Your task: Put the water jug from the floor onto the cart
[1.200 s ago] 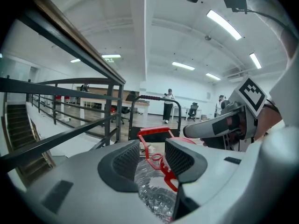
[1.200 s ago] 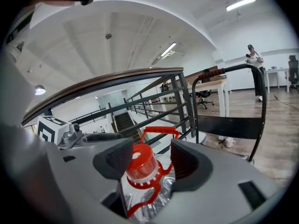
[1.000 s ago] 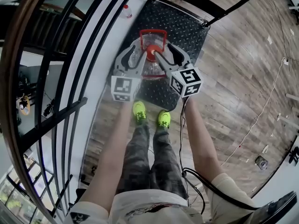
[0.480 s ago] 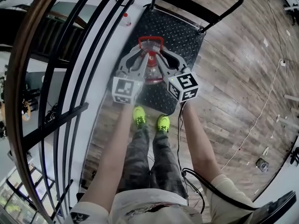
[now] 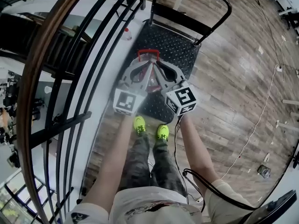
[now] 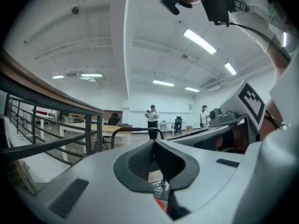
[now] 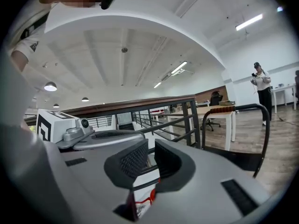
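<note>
Hovering over the jug (image 5: 148, 53), which stands upright on the cart (image 5: 176, 42), both tools are empty: left tool (image 6: 154, 146) pressed together, right tool (image 7: 152, 146) just closing, a slit apart. Jug lies directly below, equally near both.

The head view looks steeply down on the cart (image 5: 177, 43) from above. The left gripper view and right gripper view look level, sharing the railing (image 6: 56, 97) and cart handle (image 7: 262, 112).
</note>
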Demonstrator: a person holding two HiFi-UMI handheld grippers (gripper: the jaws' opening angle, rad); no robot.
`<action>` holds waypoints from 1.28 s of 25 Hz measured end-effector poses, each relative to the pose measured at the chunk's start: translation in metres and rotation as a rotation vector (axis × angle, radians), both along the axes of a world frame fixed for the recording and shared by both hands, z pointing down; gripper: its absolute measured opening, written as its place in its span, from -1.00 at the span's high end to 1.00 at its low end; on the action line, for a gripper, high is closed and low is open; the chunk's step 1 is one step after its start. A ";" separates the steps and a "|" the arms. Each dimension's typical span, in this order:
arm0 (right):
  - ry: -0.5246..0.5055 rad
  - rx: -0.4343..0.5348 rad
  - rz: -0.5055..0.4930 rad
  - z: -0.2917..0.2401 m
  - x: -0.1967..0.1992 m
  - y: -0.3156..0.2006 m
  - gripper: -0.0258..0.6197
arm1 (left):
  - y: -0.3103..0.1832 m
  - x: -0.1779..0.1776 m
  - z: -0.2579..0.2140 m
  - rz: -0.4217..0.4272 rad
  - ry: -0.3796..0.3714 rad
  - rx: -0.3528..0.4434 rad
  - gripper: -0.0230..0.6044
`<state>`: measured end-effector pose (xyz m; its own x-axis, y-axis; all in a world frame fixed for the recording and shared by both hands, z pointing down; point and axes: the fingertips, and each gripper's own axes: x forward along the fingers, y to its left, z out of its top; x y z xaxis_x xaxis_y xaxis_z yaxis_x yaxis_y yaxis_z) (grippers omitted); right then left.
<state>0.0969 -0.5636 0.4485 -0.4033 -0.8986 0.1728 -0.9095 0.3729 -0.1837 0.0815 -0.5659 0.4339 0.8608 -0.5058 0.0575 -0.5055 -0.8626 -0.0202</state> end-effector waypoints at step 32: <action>0.001 0.077 0.030 -0.079 -0.003 0.010 0.84 | 0.009 -0.002 -0.066 -0.034 0.016 -0.008 0.89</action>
